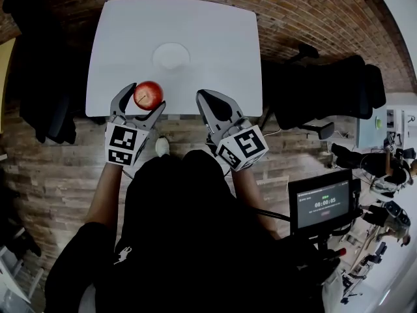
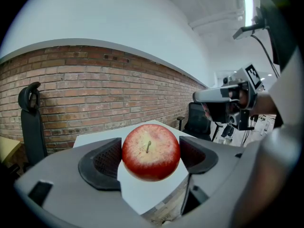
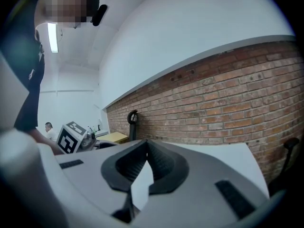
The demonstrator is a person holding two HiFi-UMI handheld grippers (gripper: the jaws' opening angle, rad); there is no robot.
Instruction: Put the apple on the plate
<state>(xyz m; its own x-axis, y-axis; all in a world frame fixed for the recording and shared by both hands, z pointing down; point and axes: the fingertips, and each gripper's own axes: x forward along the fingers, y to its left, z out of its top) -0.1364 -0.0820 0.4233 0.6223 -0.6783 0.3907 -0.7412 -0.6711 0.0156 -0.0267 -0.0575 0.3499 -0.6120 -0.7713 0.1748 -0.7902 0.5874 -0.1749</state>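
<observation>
The apple (image 2: 151,151) sits between the jaws of our left gripper (image 1: 141,103), pinched at its widest girth with the stem end turned towards the gripper's camera. It hangs clear of the surface, just over the near edge of the white table (image 1: 215,38). We judge it firm and fairly weighty for its size, with a smooth, waxy skin that could slide or roll in a loose grip. It could also bruise if squeezed hard or dropped. The hold across the middle looks right to us: the ribbed pads (image 2: 107,160) meet the round flanks on opposite sides, so the fruit should not squirt out.

The plate (image 1: 171,55), white and shallow, lies near the middle of the table. It is well beyond the apple, with bare tabletop between them. We judge the job to be mid-carry, with the set-down not yet made.

Our right gripper (image 1: 207,100) hovers just beside the left, over the same table edge. Its jaws are pressed together at the tips and hold nothing.
</observation>
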